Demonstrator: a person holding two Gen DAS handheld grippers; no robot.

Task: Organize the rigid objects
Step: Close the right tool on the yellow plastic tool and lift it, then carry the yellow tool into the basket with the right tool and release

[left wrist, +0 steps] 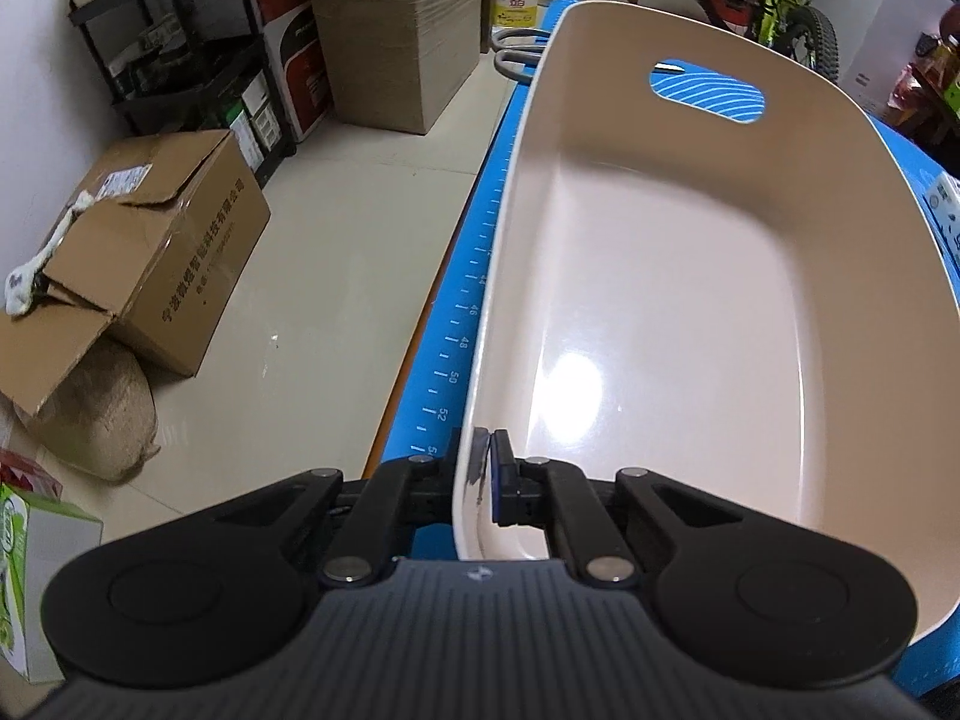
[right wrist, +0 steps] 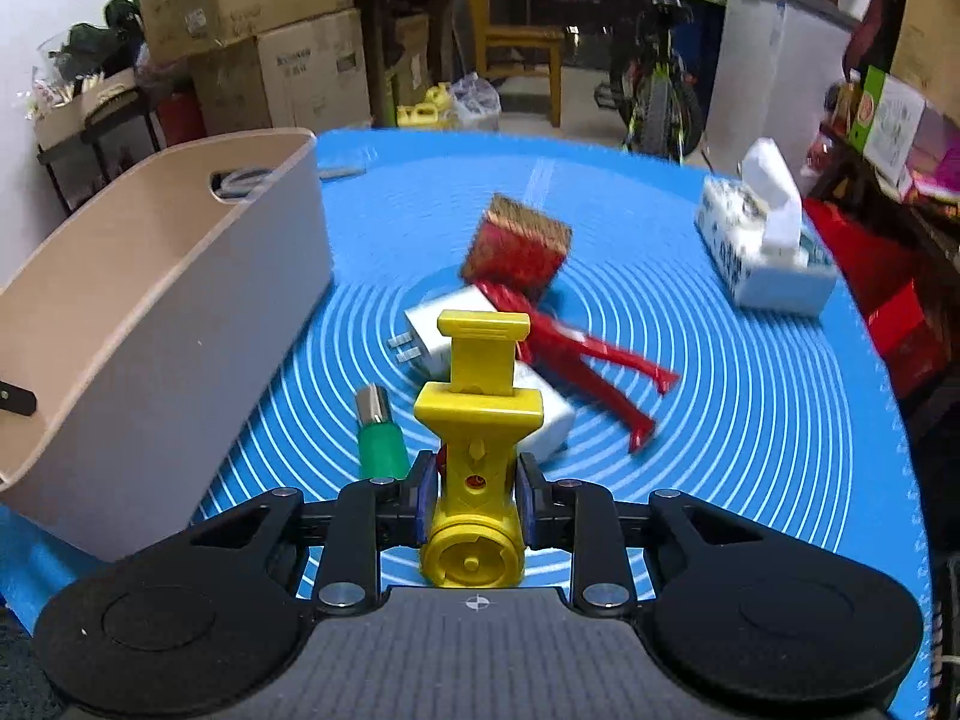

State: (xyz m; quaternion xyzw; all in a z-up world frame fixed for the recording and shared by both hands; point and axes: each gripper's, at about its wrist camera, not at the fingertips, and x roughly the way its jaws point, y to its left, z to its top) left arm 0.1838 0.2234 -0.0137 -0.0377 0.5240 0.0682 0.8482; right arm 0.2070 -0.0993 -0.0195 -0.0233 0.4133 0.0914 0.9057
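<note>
My left gripper [left wrist: 483, 468] is shut on the near rim of a beige plastic basket [left wrist: 690, 276], one finger outside and one inside; nothing lies in the basket. The basket also shows in the right wrist view [right wrist: 156, 324] at the left of the blue mat. My right gripper [right wrist: 474, 498] is shut on a yellow plastic tool [right wrist: 474, 414] and holds it above the mat. Beyond it lie a white charger plug [right wrist: 444, 324], a red-handled brush [right wrist: 522, 252] and a green-capped small bottle [right wrist: 378, 438].
A tissue box [right wrist: 762, 246] sits at the mat's [right wrist: 750, 420] right. A grey loop object [left wrist: 516, 54] lies behind the basket. The table edge runs left of the basket; cardboard boxes [left wrist: 156, 252], shelves and a bicycle [left wrist: 774, 6] stand on the floor beyond.
</note>
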